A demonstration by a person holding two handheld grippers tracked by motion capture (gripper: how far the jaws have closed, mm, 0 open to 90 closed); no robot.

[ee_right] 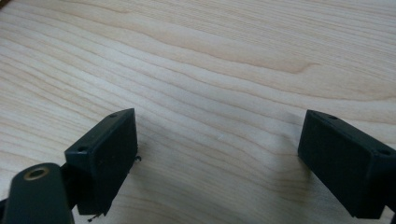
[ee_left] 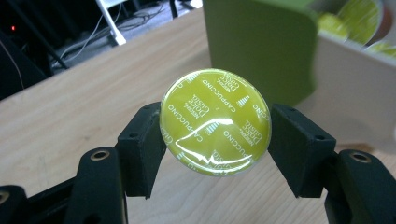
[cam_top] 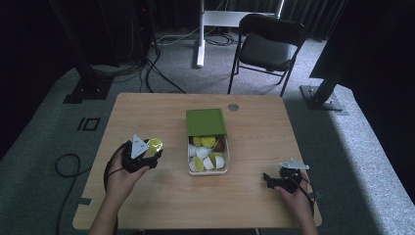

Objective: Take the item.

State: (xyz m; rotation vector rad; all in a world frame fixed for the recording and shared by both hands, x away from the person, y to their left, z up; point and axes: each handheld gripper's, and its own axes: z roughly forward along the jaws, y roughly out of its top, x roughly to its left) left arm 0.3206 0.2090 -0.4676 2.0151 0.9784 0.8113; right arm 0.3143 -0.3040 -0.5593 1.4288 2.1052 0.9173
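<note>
Two tools low over table: left tool (ee_left: 215,140) pinching capsule (ee_left: 215,122), right tool (ee_right: 219,158) spread.

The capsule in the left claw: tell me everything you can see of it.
The capsule is round, with a shiny yellow-green foil lid printed in white with "Cappuccino"; the foil is slightly creased near its lower edge. The left claw is shut on it, one black jaw pressing each side, lid facing the camera. It hangs above the wooden table, left of the open box of similar capsules, apart from it.
</note>
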